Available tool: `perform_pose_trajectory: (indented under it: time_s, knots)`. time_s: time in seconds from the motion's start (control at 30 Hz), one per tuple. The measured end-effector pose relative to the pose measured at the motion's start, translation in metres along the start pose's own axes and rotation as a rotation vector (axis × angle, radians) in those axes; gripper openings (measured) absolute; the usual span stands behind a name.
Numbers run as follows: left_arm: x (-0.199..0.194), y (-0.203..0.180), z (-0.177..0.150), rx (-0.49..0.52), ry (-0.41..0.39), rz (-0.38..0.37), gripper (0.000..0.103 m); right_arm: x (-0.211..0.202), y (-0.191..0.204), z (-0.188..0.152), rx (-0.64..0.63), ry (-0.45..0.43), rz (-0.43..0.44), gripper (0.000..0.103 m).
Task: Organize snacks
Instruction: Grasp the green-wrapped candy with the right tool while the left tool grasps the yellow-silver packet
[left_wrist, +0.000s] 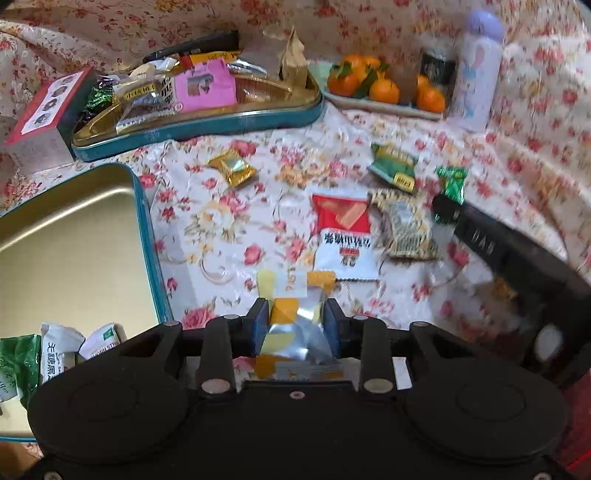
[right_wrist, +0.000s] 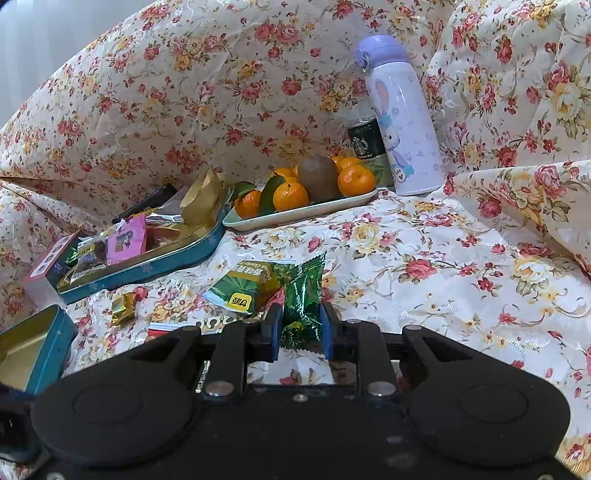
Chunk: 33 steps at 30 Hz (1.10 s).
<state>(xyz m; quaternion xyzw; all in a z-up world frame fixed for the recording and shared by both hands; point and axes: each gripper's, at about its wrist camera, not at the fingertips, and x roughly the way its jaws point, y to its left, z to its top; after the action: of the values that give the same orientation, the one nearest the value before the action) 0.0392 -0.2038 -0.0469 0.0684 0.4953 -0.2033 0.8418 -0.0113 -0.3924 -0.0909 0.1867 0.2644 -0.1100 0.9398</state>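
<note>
The left tongs (left_wrist: 295, 325) clamp a yellow-and-clear plastic snack packet (left_wrist: 291, 325) beside the open gold-lined teal tin (left_wrist: 146, 229), likely its destination. The right tongs (right_wrist: 301, 328) pinch a green foil candy wrapper (right_wrist: 301, 299) above the floral-clothed surface (right_wrist: 424, 295).

Purple flask (right_wrist: 400, 118), coffee can (right_wrist: 365, 146), fruit plate (right_wrist: 295, 218).
</note>
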Motion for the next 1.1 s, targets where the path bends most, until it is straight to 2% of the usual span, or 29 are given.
perform_pose_trajectory:
  time_s: [0.13,0.33,0.47,0.73,0.97,1.1]
  knots:
    - [0.002,-0.003,0.001,0.011,0.003,0.012,0.043,0.001,0.000,0.000,0.002,0.006,-0.003,0.023]
    - [0.011,-0.007,0.001,0.022,0.014,0.043,0.049,0.002,0.001,0.000,0.004,0.010,-0.008,0.023]
    - [0.011,-0.013,-0.002,0.050,-0.005,0.063,0.047,0.002,0.000,0.000,0.008,0.011,-0.015,0.023]
    - [0.011,-0.005,-0.001,0.014,-0.001,0.028,0.046,-0.001,0.001,0.000,0.000,0.032,-0.041,0.024]
    - [0.013,-0.007,0.000,0.023,0.007,0.029,0.046,-0.037,0.009,-0.016,-0.036,0.070,-0.092,0.024]
    - [0.013,-0.004,0.002,0.018,0.018,0.016,0.046,-0.044,0.013,-0.017,-0.050,0.091,-0.126,0.024]
